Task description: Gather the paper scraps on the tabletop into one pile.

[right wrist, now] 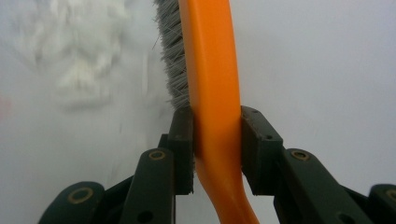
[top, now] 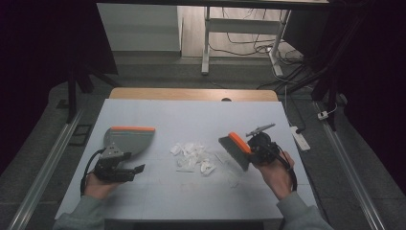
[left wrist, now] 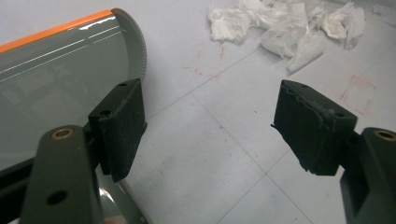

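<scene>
Your right gripper point(top: 253, 149) was clamped on the orange plastic handle of the grey-bristled hand brush point(right wrist: 212, 79), bristles just beside the heap of crumpled white paper scraps point(top: 194, 157) on its far side. Your left gripper point(left wrist: 210, 126) stood wide and empty beside the grey dustpan with the orange edge point(left wrist: 56, 70). I'd say sweeping hadn't started: scraps all loose, pan empty and unheld.

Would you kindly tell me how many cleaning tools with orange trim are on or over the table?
2: the dustpan lies at the table's left, and the brush is held right of the paper scraps.
</scene>
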Tool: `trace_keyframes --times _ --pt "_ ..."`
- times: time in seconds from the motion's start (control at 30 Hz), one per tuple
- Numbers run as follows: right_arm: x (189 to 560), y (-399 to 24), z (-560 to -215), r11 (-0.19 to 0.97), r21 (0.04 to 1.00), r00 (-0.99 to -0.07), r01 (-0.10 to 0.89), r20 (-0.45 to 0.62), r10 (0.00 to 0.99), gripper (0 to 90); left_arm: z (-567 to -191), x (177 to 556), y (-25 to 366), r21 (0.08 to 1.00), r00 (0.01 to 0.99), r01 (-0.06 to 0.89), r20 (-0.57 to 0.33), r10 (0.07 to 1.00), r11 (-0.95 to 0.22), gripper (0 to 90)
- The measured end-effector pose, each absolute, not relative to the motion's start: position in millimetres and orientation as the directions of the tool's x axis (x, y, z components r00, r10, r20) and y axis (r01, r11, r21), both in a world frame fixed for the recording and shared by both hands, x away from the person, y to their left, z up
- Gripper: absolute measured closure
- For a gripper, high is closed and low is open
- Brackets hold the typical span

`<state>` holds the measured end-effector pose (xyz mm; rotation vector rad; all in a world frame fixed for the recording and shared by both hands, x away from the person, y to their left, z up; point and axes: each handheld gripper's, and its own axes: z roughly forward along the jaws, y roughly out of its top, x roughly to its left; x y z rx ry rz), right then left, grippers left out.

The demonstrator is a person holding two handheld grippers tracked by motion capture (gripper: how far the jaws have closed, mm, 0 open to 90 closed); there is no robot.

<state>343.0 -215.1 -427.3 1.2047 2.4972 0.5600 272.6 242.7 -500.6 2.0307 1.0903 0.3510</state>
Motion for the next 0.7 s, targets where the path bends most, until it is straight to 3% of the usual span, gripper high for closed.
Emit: trace_keyframes --times 0.3,0.7 --pt "323.1 -215.7 -443.2 0.560 0.415 -0.583 0.717 -0.083 0.808 67.6 -501.2 272.7 241.1 0.750 0.604 0.572 -0.112 0.789 -0.331 26.2" --pt "342.8 -165.2 -454.3 0.575 0.462 -0.639 0.675 -0.024 0.769 67.6 -501.3 272.4 241.0 0.746 0.600 0.575 -0.107 0.793 -0.335 26.2"
